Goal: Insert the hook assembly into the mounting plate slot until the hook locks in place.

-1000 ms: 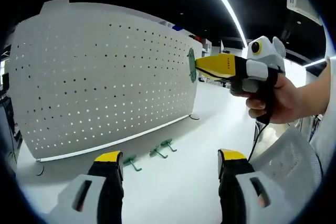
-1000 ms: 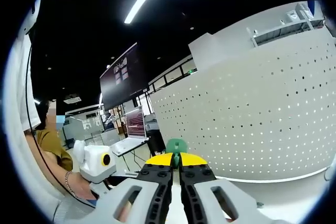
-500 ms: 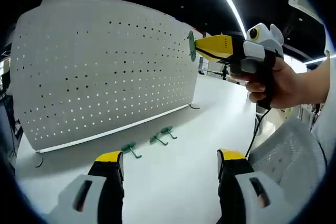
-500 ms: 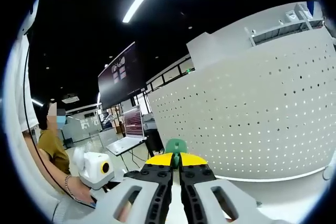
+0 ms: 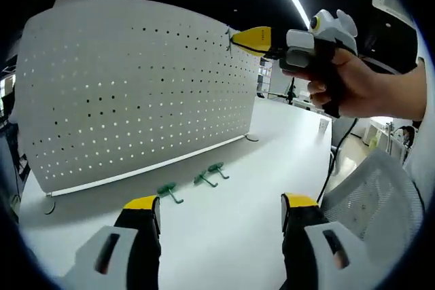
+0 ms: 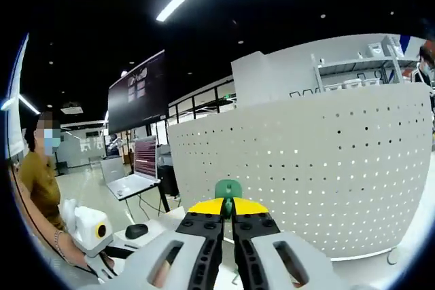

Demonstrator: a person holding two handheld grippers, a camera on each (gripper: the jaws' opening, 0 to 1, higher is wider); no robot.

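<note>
left gripper view: white pegboard upright across upper left on white counter | right tongs at top centre, pinched shut on green hook, tip at board's upper edge | left tongs spread apart, bottom | three spare green hooks on counter below board

From my right claw, only the round green top of the hook pokes above the pinched yellow tips; the rest is buried between them. In the left view that hook is a dark speck at the claw tip, too small to tell whether it touches the pegboard. Three spare hooks on the surface are too small to tell their shape. My left claw is cut off at the bottom edge.
</note>
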